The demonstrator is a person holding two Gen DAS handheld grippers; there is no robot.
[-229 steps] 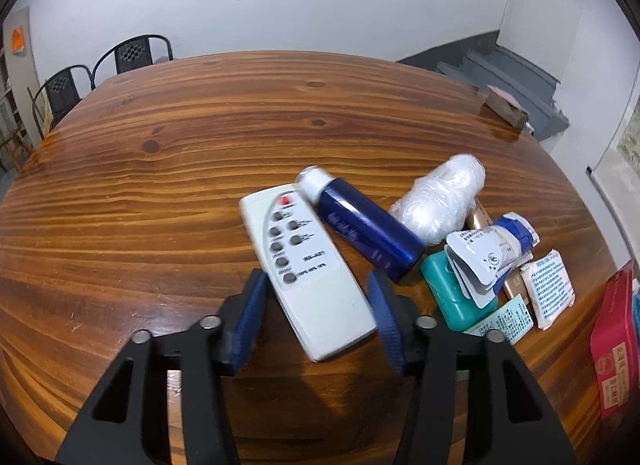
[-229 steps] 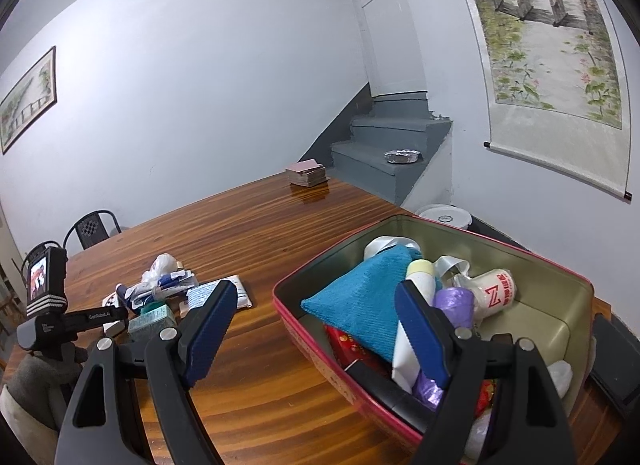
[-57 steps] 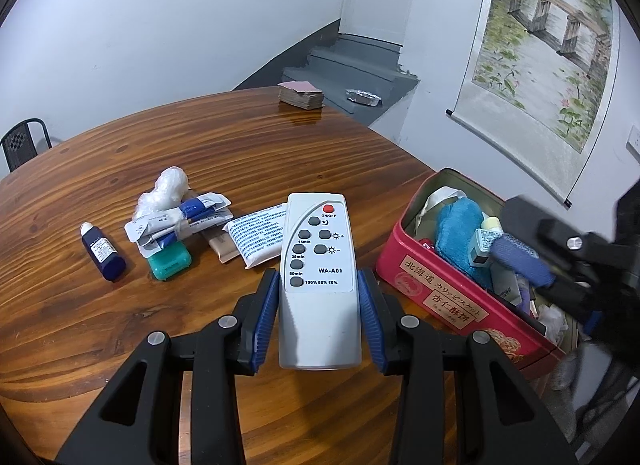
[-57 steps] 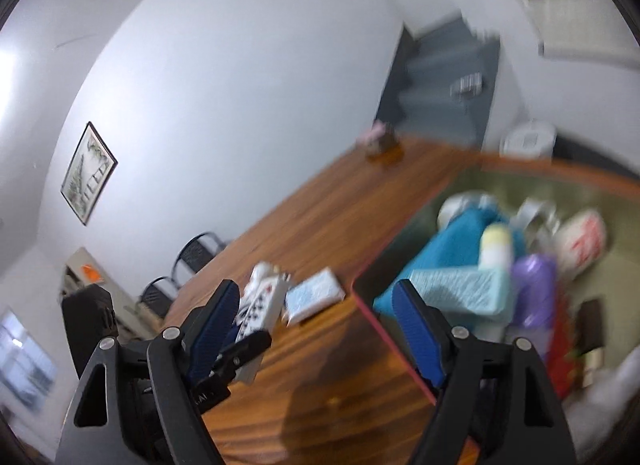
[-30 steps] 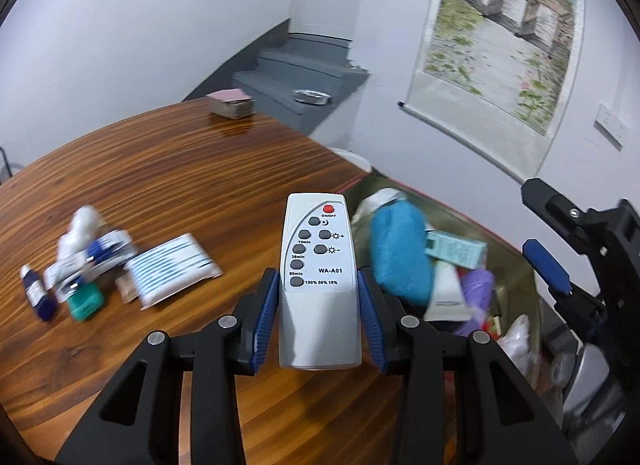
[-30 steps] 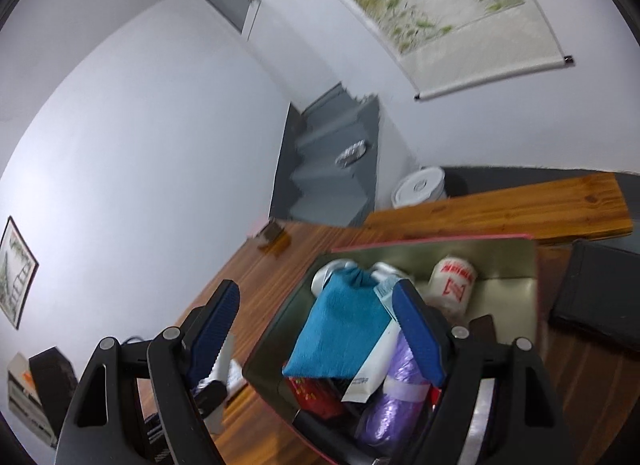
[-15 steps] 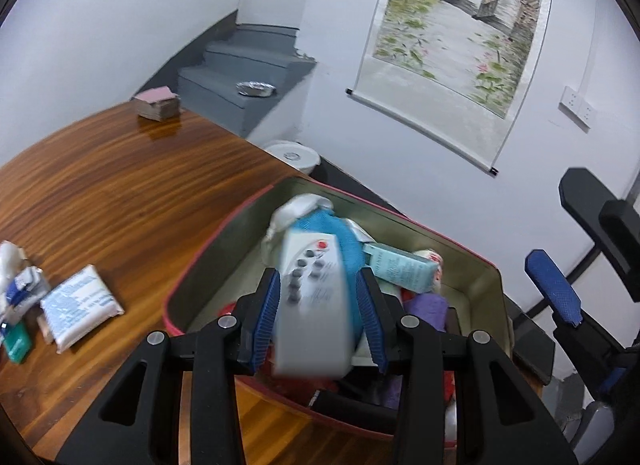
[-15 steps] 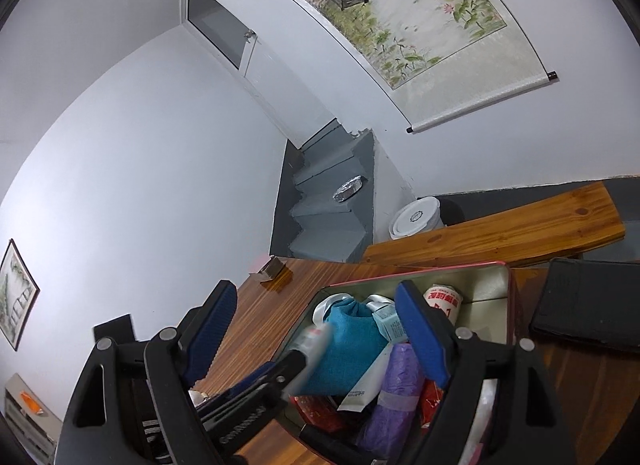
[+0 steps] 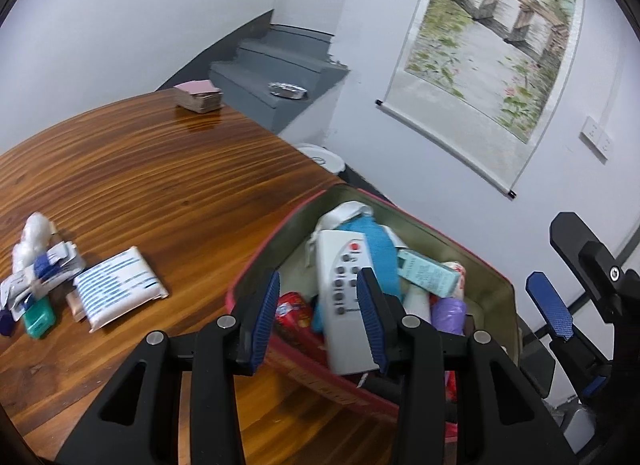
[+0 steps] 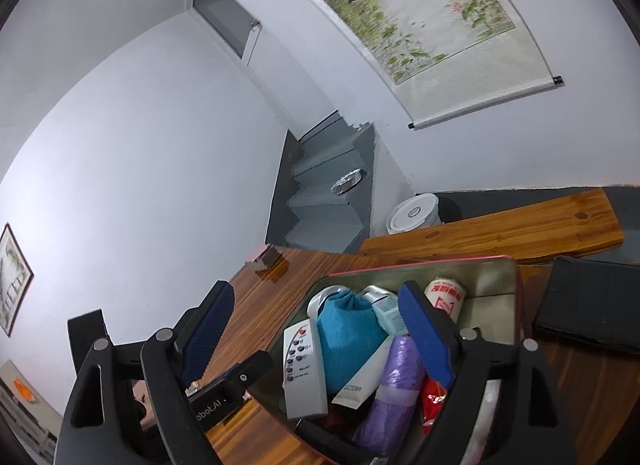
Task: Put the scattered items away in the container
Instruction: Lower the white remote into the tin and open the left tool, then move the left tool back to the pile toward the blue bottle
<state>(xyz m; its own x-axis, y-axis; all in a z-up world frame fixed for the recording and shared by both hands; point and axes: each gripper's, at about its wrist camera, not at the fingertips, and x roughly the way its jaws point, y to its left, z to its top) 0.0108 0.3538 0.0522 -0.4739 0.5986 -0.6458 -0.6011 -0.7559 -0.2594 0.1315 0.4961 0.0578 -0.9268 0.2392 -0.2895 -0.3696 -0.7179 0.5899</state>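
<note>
A: Remote (image 9: 345,301) is in the box (image 9: 484,265) now, lying on top of the other stuff.

B: Which part of the box?

A: The side next to the bare table (image 9: 160,185). Its red button end leans on the blue cloth (image 9: 376,241).

B: Is the left gripper (image 9: 318,315) holding it?

A: No. Its two blue fingers (image 9: 266,315) are spread apart, one on each side of the remote, with room around it.

B: And the right gripper (image 10: 316,331)?

A: Its fingers are wide apart too, with nothing in them. It hangs over the box. You can see the remote (image 10: 302,369) there, by the box wall (image 10: 492,275).

B: What else is in the box?

A: A purple roll (image 10: 394,381), a white tube (image 10: 366,375), a small green carton (image 9: 426,272) and a white cup with red marks (image 10: 444,295).

B: Is anything left on the table?

A: Yes. A white packet with blue lines (image 9: 120,285) lies well away from the box. Past it, near the left edge, is a small pile: a green case (image 9: 38,319), a plastic lump (image 9: 30,237) and some small packets (image 9: 44,271).

B: Anything else?

A: A pink stack (image 9: 198,95) sits at the far edge.
</note>
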